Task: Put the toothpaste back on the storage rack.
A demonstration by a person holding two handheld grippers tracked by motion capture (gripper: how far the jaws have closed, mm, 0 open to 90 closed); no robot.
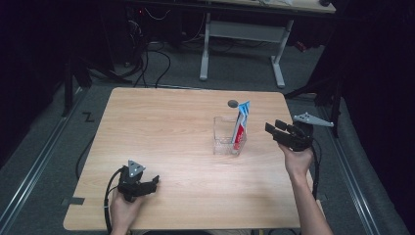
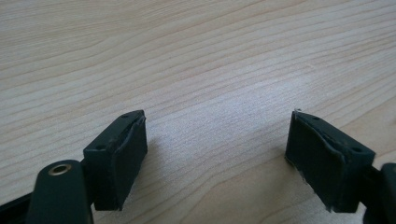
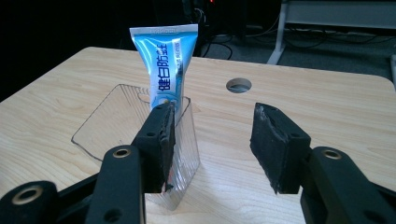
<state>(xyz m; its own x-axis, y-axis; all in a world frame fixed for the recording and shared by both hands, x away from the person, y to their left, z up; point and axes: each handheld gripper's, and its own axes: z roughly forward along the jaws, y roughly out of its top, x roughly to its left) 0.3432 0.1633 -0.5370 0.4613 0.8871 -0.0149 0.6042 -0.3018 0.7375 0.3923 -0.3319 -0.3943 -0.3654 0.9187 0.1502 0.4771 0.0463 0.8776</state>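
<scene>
A blue, white and red toothpaste tube (image 1: 241, 122) (image 3: 164, 65) stands upright in a clear plastic holder (image 1: 226, 137) (image 3: 112, 123) right of the table's middle. My right gripper (image 1: 277, 130) (image 3: 212, 140) hovers just to the right of the holder, open, with nothing between its jaws. My left gripper (image 1: 155, 182) (image 2: 215, 158) rests low near the front left of the table, open over bare wood, its pads (image 2: 123, 154) wide apart.
The wooden table (image 1: 161, 132) has a round cable hole (image 1: 233, 103) (image 3: 238, 85) behind the holder. A white desk frame (image 1: 242, 34) and cables lie on the floor beyond the far edge.
</scene>
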